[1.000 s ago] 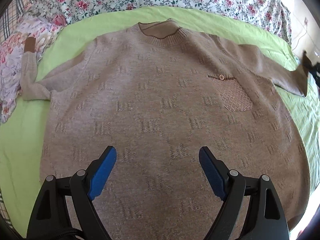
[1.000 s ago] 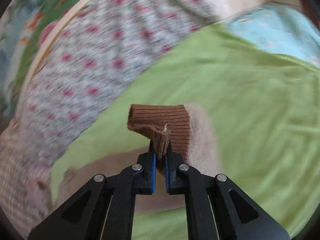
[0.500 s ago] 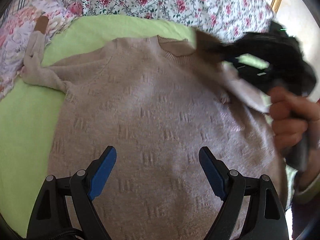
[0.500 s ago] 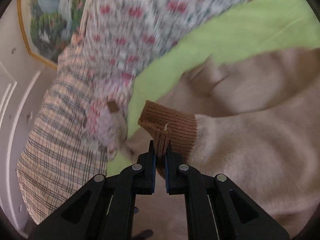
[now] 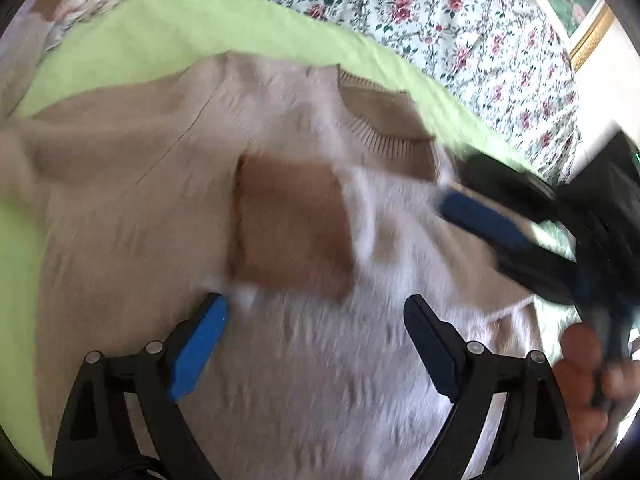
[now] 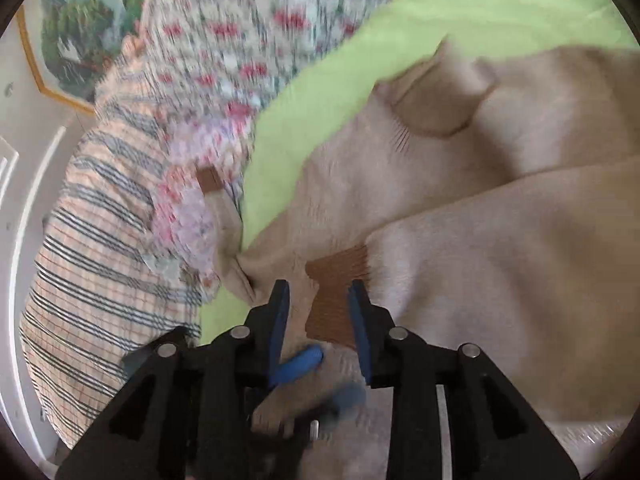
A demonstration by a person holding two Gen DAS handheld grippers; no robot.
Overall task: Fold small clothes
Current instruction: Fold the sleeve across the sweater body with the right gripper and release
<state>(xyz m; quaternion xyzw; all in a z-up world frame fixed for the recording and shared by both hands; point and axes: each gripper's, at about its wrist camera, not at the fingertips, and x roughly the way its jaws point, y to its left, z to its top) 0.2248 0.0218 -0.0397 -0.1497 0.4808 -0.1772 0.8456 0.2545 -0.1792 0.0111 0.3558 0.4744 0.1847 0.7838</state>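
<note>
A beige knit sweater lies flat on a lime-green sheet. Its right sleeve is folded across the chest, and the brown ribbed cuff lies on the body. My left gripper is open and empty just above the sweater's lower body. My right gripper is open, its jaws either side of the brown cuff, which rests on the sweater. The right gripper also shows in the left wrist view, blurred. The other sleeve's cuff lies far left.
Floral bedding lies beyond the green sheet. A plaid blanket and a floral cloth lie at the bed's left. A framed picture hangs on the wall. The person's hand holds the right gripper.
My right gripper carried the sleeve cuff across the sweater's chest and opened, leaving the cuff lying on the body. My left gripper stayed open and moved closer to the neckline.
</note>
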